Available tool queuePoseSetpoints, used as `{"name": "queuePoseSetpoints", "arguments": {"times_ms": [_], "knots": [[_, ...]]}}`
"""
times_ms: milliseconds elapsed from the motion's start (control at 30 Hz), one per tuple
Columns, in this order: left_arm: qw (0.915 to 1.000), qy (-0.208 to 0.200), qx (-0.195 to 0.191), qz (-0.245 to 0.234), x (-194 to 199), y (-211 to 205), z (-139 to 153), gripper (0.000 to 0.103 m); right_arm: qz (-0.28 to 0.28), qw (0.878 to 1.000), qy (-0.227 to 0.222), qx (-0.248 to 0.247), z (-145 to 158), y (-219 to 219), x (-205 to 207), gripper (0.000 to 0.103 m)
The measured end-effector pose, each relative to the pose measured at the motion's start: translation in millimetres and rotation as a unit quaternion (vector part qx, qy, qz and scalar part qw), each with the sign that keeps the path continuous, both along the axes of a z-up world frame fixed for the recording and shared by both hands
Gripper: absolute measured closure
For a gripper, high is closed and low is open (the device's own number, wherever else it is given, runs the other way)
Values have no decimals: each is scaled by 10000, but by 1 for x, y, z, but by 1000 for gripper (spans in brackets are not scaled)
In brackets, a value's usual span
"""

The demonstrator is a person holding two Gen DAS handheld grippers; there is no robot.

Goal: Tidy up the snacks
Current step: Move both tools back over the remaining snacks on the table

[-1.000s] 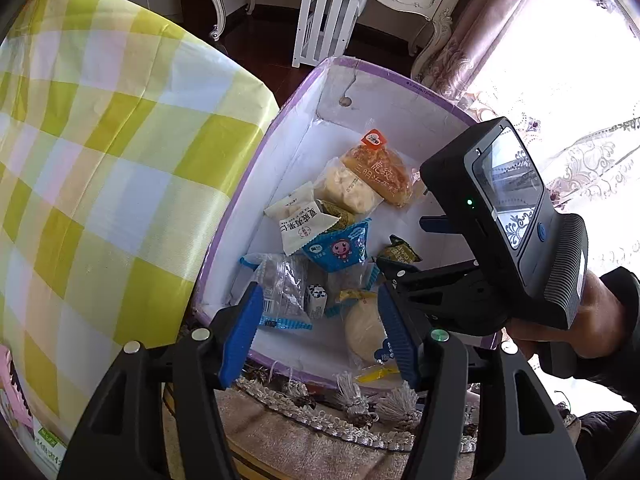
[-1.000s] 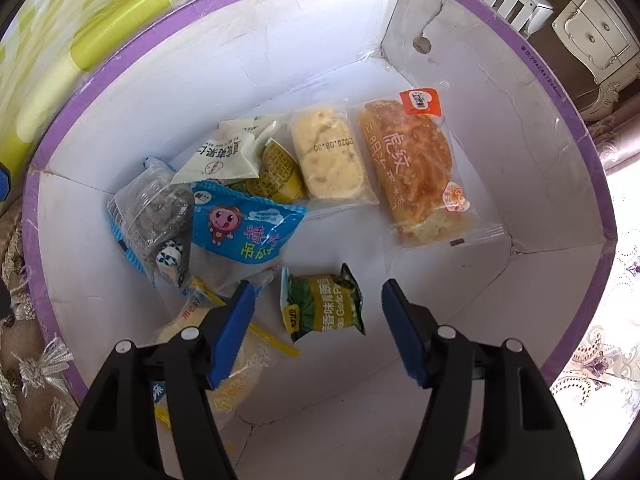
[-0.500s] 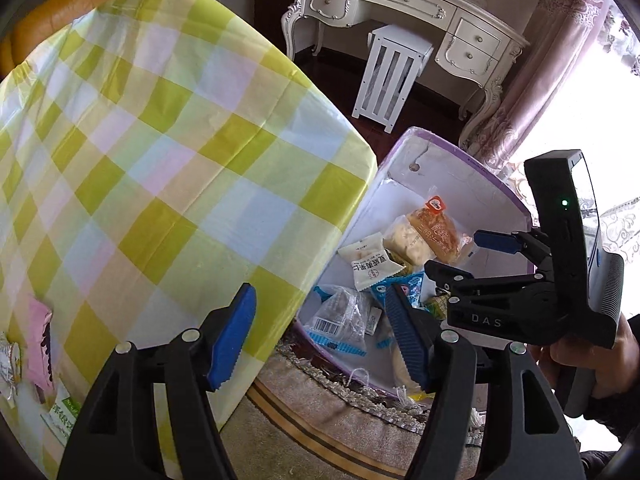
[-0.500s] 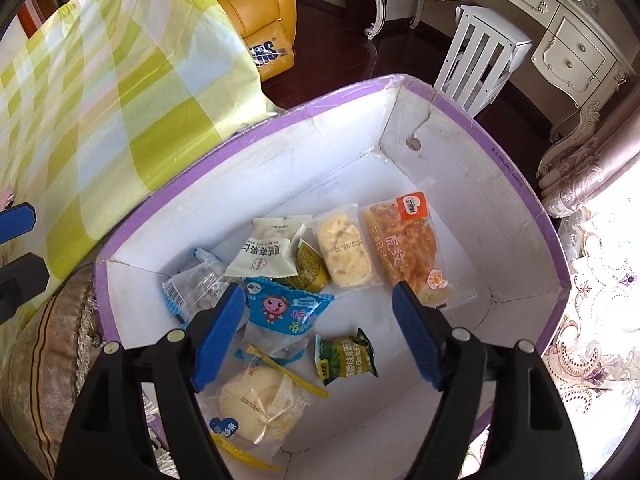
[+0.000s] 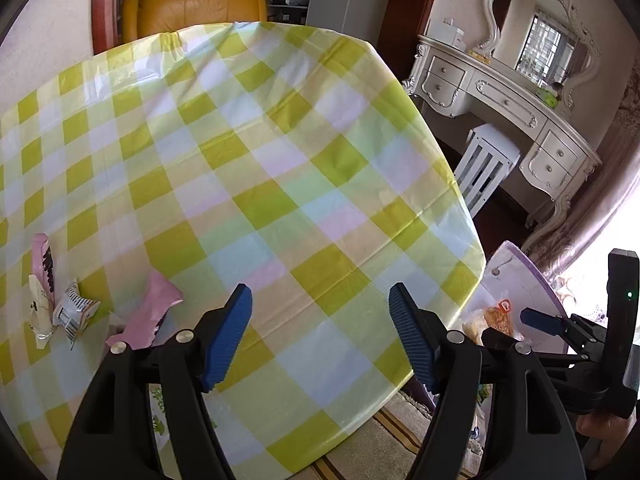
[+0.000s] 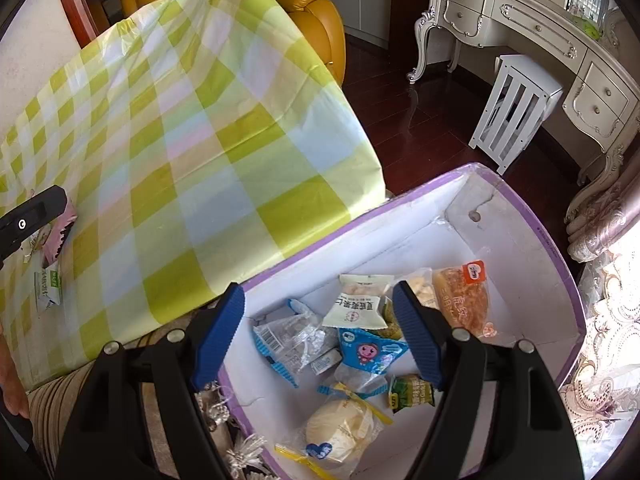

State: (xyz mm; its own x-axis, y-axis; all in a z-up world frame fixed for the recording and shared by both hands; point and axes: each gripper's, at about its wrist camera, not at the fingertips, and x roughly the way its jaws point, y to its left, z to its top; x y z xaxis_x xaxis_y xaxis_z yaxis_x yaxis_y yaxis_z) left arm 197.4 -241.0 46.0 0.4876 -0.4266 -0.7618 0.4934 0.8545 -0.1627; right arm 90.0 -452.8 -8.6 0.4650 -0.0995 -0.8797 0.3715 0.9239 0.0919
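Note:
My left gripper is open and empty above the checked tablecloth. Pink snack packets and small white wrappers lie on the cloth at its left. My right gripper is open and empty above the white box with a purple rim, which stands beside the table. The box holds several snacks: a bread pack with an orange tag, a blue cartoon packet, a round bun and a green packet. The right gripper also shows at the right of the left wrist view.
A yellow leather armchair stands behind the table. A white dresser with a mirror and a white slatted stool stand at the right. A fringed cushion lies under the box. A green-and-white packet lies on the cloth.
Both grippers have risen and drawn back from the box. The left one has swung left over the tablecloth, bringing the packets on the table into view. Both stay open.

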Motion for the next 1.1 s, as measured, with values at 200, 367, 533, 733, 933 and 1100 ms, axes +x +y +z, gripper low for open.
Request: {"name": "queuePoseSetpoints", "arguments": {"times_ms": [200,367,533,733,933,1100], "knots": [[9978,-75,-179,641,26,52,12,33,435,9987,-229,145,18,38,25,27],[9911,-112,-385,1267,49,107,19,29,752,9961,-373,272,28,68,44,27],[9782,-54,-679,1960,73,173,21,29,1077,9919,-470,478,36,101,59,26],[9581,23,-845,2737,98,248,15,30,1577,9837,-478,715,39,150,74,26],[9544,239,-694,2895,120,277,2,33,2046,9750,-364,783,34,197,84,25],[9555,421,-611,2854,132,286,-13,37,2321,9694,-182,784,22,231,92,24]]}}
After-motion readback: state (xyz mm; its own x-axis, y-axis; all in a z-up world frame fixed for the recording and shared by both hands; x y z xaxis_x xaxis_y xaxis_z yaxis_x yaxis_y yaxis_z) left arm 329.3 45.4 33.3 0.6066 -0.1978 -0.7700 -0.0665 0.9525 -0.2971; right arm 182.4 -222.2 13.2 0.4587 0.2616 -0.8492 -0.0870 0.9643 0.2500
